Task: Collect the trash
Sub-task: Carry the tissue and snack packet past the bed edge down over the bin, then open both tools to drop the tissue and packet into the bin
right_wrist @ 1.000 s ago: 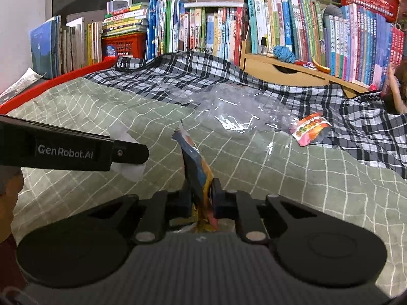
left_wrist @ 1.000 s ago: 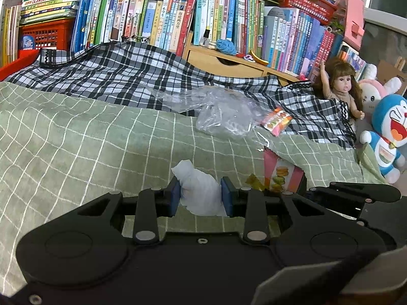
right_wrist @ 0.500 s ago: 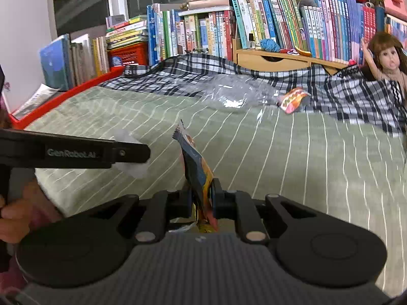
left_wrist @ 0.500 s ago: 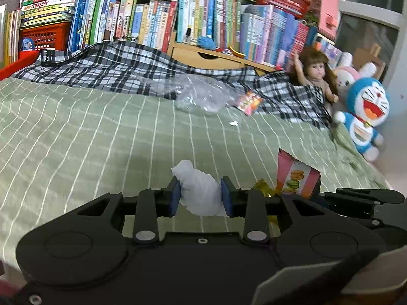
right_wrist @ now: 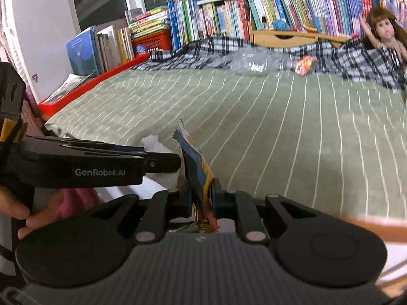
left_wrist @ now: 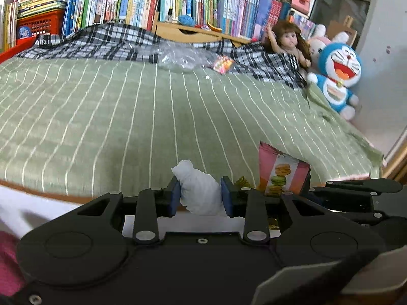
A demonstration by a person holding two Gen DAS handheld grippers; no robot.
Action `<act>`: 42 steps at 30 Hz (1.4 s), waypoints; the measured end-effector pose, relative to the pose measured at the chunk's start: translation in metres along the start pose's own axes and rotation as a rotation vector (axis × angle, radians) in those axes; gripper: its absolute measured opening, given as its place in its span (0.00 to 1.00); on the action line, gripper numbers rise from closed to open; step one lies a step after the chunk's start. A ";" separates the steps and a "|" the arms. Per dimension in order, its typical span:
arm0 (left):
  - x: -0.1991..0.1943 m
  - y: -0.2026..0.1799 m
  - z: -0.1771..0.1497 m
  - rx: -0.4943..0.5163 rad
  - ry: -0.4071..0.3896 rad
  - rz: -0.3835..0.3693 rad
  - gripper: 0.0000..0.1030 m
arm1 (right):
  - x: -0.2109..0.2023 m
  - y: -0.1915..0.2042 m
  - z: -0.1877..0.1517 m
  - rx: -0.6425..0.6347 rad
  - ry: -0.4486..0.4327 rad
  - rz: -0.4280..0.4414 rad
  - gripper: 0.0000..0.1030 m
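My left gripper (left_wrist: 201, 195) is shut on a crumpled white tissue (left_wrist: 199, 190), held past the near edge of the bed. My right gripper (right_wrist: 201, 199) is shut on a snack wrapper (right_wrist: 195, 170) that stands edge-on between the pads; its pink macaron-printed face (left_wrist: 282, 172) shows in the left wrist view. From the right wrist view the left gripper (right_wrist: 162, 162) is close on the left with the tissue (right_wrist: 159, 150). On the far side of the green bed lie a crumpled clear plastic bag (left_wrist: 183, 56) and a small colourful wrapper (left_wrist: 223, 64).
A green striped bedspread (left_wrist: 127, 114) covers the bed, with a black-and-white plaid blanket (left_wrist: 106, 43) at the back. Books (left_wrist: 122, 2) line the shelf behind. A doll (left_wrist: 290, 43) and a blue plush toy (left_wrist: 335, 76) sit at the right. A hand (right_wrist: 15, 213) holds the left gripper.
Both grippers have pulled back from the middle of the bed to beyond its near edge, each keeping its load. The plastic bag and small wrapper now look much farther off.
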State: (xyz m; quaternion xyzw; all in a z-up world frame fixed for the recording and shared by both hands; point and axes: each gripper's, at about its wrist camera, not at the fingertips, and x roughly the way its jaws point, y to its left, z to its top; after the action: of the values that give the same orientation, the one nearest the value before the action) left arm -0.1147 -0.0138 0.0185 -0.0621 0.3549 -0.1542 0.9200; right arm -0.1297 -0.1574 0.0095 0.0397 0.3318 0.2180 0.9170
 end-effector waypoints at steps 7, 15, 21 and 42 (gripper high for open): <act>-0.002 0.001 -0.031 0.004 0.051 0.013 0.31 | 0.001 0.003 -0.029 0.039 0.055 0.000 0.17; 0.019 0.009 -0.059 -0.003 0.153 0.044 0.31 | 0.020 0.002 -0.058 0.072 0.138 -0.022 0.17; 0.042 0.016 -0.080 -0.017 0.234 0.065 0.31 | 0.039 -0.004 -0.076 0.115 0.189 -0.053 0.17; 0.090 0.024 -0.105 -0.017 0.363 0.118 0.31 | 0.087 -0.012 -0.096 0.168 0.294 -0.098 0.21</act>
State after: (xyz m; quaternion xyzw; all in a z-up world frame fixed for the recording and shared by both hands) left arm -0.1164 -0.0211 -0.1215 -0.0203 0.5193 -0.1056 0.8478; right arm -0.1254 -0.1378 -0.1191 0.0676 0.4809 0.1478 0.8616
